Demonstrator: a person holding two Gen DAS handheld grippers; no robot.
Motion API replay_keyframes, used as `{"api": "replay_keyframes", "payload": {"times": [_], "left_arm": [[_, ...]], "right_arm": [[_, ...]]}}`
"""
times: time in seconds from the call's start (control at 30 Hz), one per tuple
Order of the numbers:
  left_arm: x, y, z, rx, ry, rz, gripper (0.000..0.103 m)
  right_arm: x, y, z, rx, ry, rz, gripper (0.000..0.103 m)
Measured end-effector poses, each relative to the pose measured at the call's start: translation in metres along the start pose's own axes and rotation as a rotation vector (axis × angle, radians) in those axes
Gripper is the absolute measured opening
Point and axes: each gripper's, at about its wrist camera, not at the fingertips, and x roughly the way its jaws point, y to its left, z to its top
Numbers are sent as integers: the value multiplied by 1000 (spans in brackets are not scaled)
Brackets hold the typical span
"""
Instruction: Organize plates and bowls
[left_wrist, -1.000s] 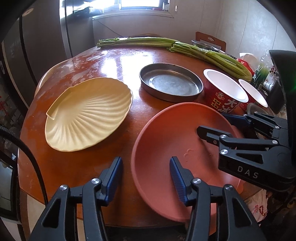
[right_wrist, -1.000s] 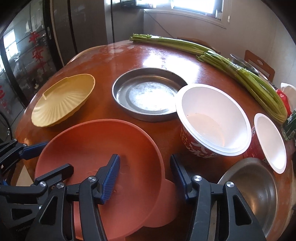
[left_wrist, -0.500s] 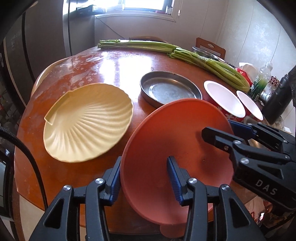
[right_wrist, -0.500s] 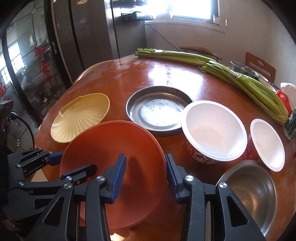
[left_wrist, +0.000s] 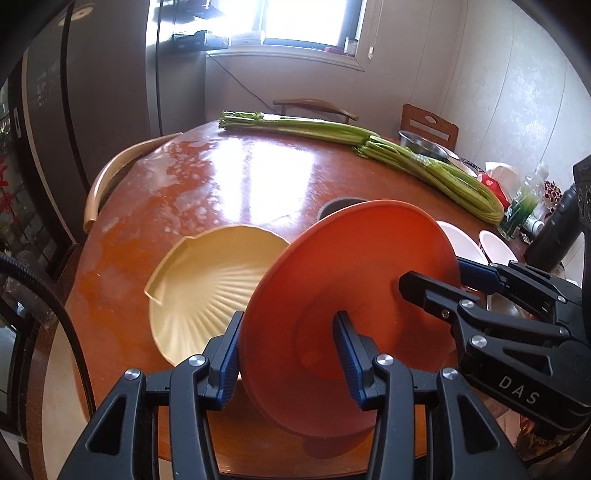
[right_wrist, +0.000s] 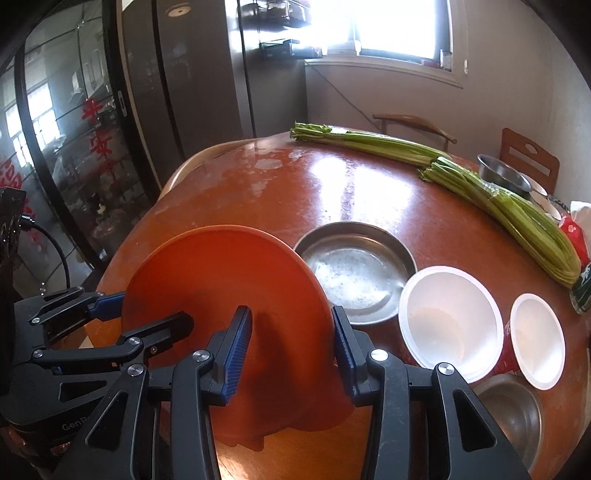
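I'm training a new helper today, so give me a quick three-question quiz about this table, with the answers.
1. True or false: the round orange plastic plate lies flat on the round wooden table.
2. Which dish lies beside it: A) pale yellow shell-shaped plate, B) glass jug?
3. How many white-lined paper bowls stand near the round steel pan?

Key: 1 false, it is lifted and tilted, gripped at both edges. 2 A. 3 two.
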Motion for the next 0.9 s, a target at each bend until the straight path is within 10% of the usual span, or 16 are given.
{"api": "replay_keyframes", "payload": {"times": [0.9], "left_arm": [[25, 87, 23, -79, 35, 83, 47]], "right_arm": [[81, 59, 56, -83, 95, 52, 45]]}}
